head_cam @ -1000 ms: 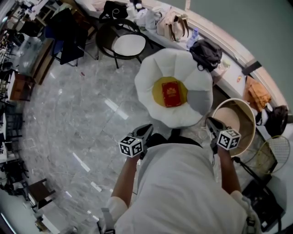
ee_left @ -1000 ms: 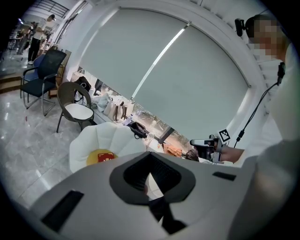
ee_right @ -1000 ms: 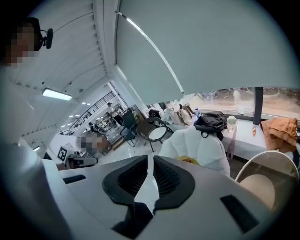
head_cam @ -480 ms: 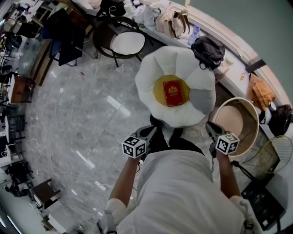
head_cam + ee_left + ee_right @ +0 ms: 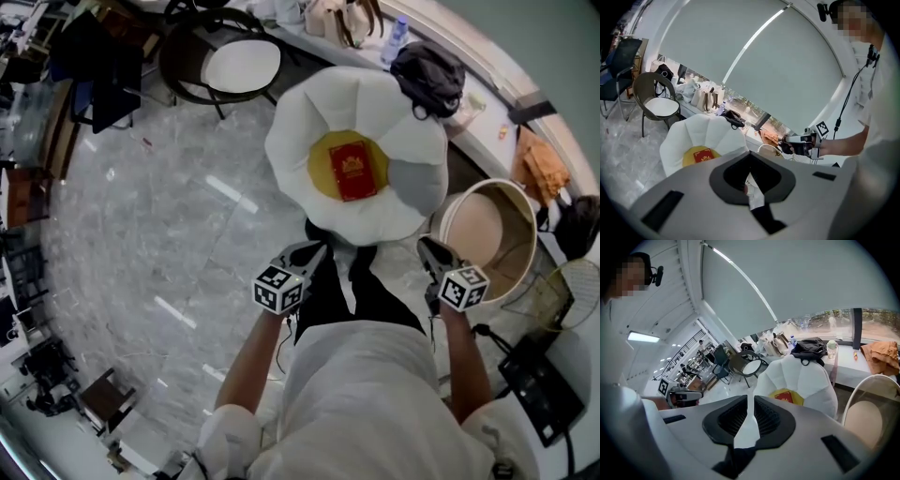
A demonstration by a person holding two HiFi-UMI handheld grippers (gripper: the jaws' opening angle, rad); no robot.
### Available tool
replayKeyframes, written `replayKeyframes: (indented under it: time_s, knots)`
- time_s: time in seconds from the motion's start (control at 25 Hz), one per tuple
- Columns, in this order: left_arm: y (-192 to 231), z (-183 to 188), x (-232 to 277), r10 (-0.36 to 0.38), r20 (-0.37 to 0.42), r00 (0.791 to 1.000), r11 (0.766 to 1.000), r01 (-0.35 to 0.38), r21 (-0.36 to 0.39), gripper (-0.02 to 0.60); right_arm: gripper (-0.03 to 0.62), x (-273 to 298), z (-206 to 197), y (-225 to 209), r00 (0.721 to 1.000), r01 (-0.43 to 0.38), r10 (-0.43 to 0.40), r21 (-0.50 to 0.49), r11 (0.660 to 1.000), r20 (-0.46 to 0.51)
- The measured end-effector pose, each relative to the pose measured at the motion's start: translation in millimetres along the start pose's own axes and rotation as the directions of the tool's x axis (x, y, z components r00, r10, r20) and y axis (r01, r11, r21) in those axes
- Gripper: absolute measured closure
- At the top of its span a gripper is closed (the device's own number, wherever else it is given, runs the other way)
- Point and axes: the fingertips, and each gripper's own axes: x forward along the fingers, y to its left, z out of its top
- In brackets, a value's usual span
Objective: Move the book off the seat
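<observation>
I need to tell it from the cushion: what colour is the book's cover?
The book is red with a gold emblem; clearest in the head view.

Glossy marble floor (image 5: 159, 234), matt cloth seat (image 5: 300, 155), glossy red book (image 5: 353, 171)

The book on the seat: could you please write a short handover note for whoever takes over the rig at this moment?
Left gripper: shut, empty, held low in front of the person, short of the seat.
Right gripper: shut, empty, level with the left one, also short of the seat.
Book: red, lying flat on the yellow middle of the white petal-shaped seat.
Done: nothing; the book is untouched.
Left: reach over the seat, open a gripper, take the book and set it down off the seat.
</observation>
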Motion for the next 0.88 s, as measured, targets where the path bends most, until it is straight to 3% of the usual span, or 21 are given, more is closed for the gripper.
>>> replayKeyframes:
  time_s: [0.44,0.72,0.88]
  knots:
    - [70.8,-18.4,58.4,-0.072,-0.05,0.996,0.997,0.072,-0.015,0.577,0.531,90.4,-10.7,-18.5,0.999,0.02,-0.019,0.015,1.0,-0.041]
    - [110.6,-44.0,110.5,-0.103,-0.054,0.993,0.994,0.1,-0.055,0.574,0.485,152.9,-43.1,-50.6,0.994,0.009,-0.006,0.028,1.0,-0.108]
    - [131.1,-58.0,133.2,-0.109,-0.072,0.991,0.992,0.104,-0.071,0.531,0.468,181.8,-56.4,-68.1,0.99,0.009,-0.007,0.011,1.0,-0.14]
